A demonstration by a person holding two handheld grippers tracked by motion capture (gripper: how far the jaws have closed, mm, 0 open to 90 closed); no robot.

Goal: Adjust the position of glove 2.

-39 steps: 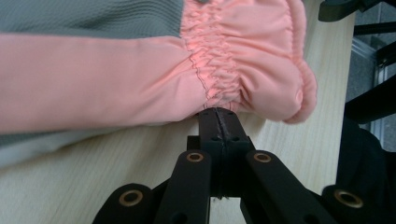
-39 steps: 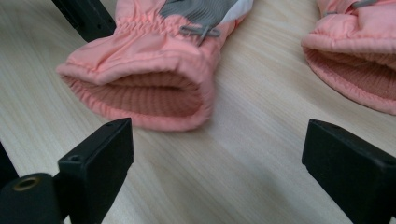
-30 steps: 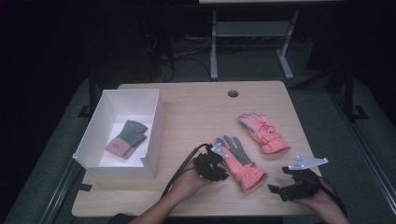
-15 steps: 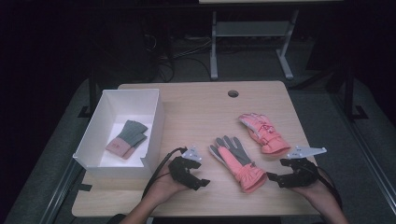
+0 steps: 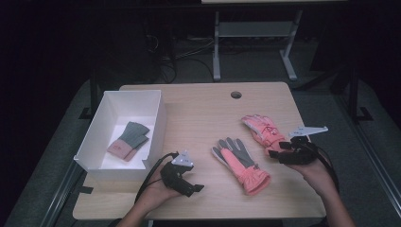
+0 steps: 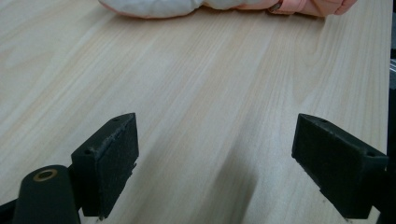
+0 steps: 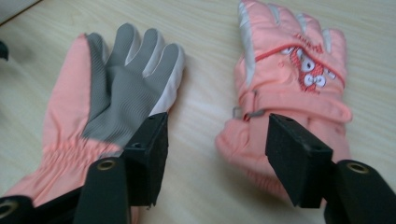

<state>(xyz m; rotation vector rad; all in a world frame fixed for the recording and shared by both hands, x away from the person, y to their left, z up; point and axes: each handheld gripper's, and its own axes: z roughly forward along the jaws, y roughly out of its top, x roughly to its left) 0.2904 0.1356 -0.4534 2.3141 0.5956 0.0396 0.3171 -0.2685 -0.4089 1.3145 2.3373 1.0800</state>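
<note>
White rectangular box at table left, one grey-and-pink knit glove inside. Left gripper sits low over bare light woodgrain, flat black pads wide apart, holding nothing. Two padded pink ski gloves: palm-up glove, ribbed grey palm, white finger sides, gathered cuff, long axis diagonal, fingers toward far-left, cuff toward near edge. Just beside it, back-up glove with embroidered eyes, strap and buckle, fingers pointing away. Right gripper at this glove's cuff, jaws spread, cuff between them, not clamped.
</note>
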